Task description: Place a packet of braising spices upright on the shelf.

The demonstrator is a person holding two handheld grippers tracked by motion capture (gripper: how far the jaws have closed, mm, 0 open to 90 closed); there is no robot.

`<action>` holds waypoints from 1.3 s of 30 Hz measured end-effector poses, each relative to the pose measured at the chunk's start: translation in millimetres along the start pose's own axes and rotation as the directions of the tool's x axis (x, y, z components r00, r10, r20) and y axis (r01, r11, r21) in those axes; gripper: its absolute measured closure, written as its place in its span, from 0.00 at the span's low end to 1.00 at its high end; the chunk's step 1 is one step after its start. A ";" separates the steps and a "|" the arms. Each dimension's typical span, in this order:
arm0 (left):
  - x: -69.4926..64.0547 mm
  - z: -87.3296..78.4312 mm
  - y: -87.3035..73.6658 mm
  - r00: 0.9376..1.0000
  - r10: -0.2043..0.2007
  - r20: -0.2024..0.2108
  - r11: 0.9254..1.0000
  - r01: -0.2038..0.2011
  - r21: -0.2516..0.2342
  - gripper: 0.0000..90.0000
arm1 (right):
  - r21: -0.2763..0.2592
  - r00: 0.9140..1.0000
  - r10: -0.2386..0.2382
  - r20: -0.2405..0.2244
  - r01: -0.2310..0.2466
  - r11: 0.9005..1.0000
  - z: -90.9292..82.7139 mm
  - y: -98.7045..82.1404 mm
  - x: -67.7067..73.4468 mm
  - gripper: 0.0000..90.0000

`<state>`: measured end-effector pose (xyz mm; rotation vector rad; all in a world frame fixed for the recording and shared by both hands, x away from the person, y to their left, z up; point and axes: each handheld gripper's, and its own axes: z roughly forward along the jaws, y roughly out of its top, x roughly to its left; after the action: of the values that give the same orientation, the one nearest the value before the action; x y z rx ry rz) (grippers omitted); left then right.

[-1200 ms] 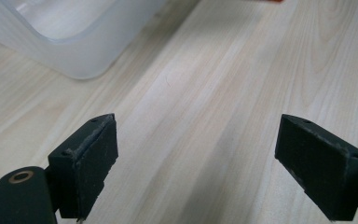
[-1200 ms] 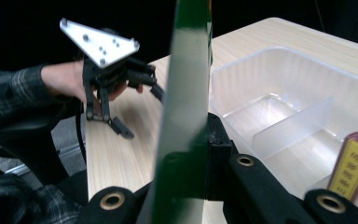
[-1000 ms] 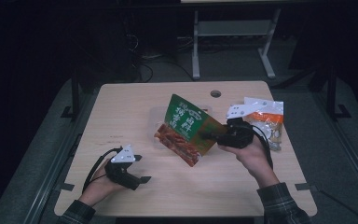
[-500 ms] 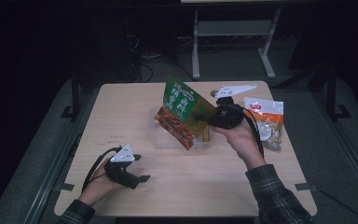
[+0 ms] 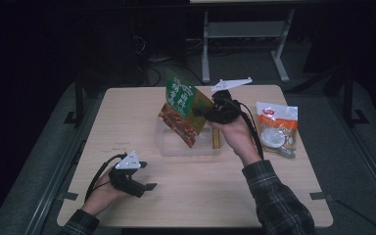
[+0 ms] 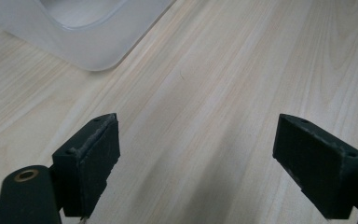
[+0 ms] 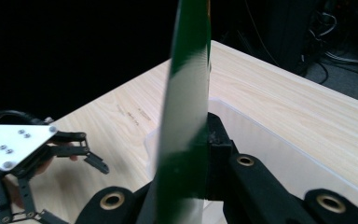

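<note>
A green and red snack bag (image 5: 180, 108) hangs upright over a clear plastic bin (image 5: 205, 148) in the middle of the table. My right gripper (image 5: 206, 112) is shut on the bag's right edge, held up by a hand in a plaid sleeve. In the right gripper view the bag (image 7: 186, 107) is edge-on, pinched between the jaws of the right gripper (image 7: 200, 140), with the bin (image 7: 279, 154) below. My left gripper (image 5: 148, 175) rests at the front left of the table, open and holding nothing. The left gripper (image 6: 209, 172) faces bare wood, with a corner of the bin (image 6: 74, 42) ahead.
A white and orange snack bag (image 5: 276, 128) lies flat on the table to the right of the bin. A small yellow strip (image 5: 215, 138) sits at the bin's right side. The left gripper (image 7: 51, 154) appears far off at the left in the right gripper view.
My right gripper has lifted the green bag up and away toward the far side, bringing it upright over the bin. The left gripper has stayed in place.
</note>
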<state>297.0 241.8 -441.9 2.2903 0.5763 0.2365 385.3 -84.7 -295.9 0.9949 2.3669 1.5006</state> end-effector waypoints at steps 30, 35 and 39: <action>0.8 2.6 -1.8 0.999 0.013 0.030 1.000 -0.013 0.012 0.15 | 0.061 0.999 0.026 0.047 -0.028 0.998 47.9 -14.4 -2.9 1.00; -0.7 4.8 -2.9 0.999 0.017 0.043 1.000 -0.017 0.017 0.15 | 0.070 0.999 0.016 0.035 -0.018 0.997 54.2 -15.7 -3.4 1.00; -1.2 5.2 -2.7 0.999 0.010 0.051 1.000 -0.011 0.010 0.15 | 0.069 1.000 0.014 0.026 -0.015 0.998 57.4 -16.4 -2.2 1.00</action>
<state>296.7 239.6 -447.4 2.3028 0.5406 0.1797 406.5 -47.9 -337.9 1.0424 2.4138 1.4112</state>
